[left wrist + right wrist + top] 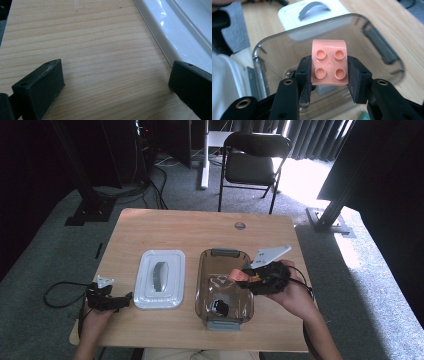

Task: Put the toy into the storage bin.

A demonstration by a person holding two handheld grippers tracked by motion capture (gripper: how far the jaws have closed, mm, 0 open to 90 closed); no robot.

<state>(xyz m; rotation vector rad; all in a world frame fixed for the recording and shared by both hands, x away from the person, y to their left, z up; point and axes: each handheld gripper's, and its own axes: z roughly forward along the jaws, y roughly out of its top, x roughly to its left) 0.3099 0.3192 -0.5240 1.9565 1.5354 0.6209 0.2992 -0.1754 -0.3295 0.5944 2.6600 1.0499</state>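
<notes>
Right tongs (329, 75) clenched on a pink brick (329, 62), studs up, held over the right rim of the clear box (202, 285). In the right gripper view the brick sits squarely between the two pads, above the open box. A small dark piece (219, 307) lies on the box floor near its near end. The white lid (160, 279) rests on the bench (200, 225) just left of the box, handle up. Left tongs (112, 82) released, jaws wide apart with bare bench between them, parked at the lid's near left corner; the lid's edge (175, 32) runs beside one jaw.

Step in hand, as judged: carrying the brick at the box, either into it or out of it; which way cannot be told. The next move calls for keeping the grip firm and clearing the box wall. Once loading ends, the left tongs are placed to take the lid.
</notes>
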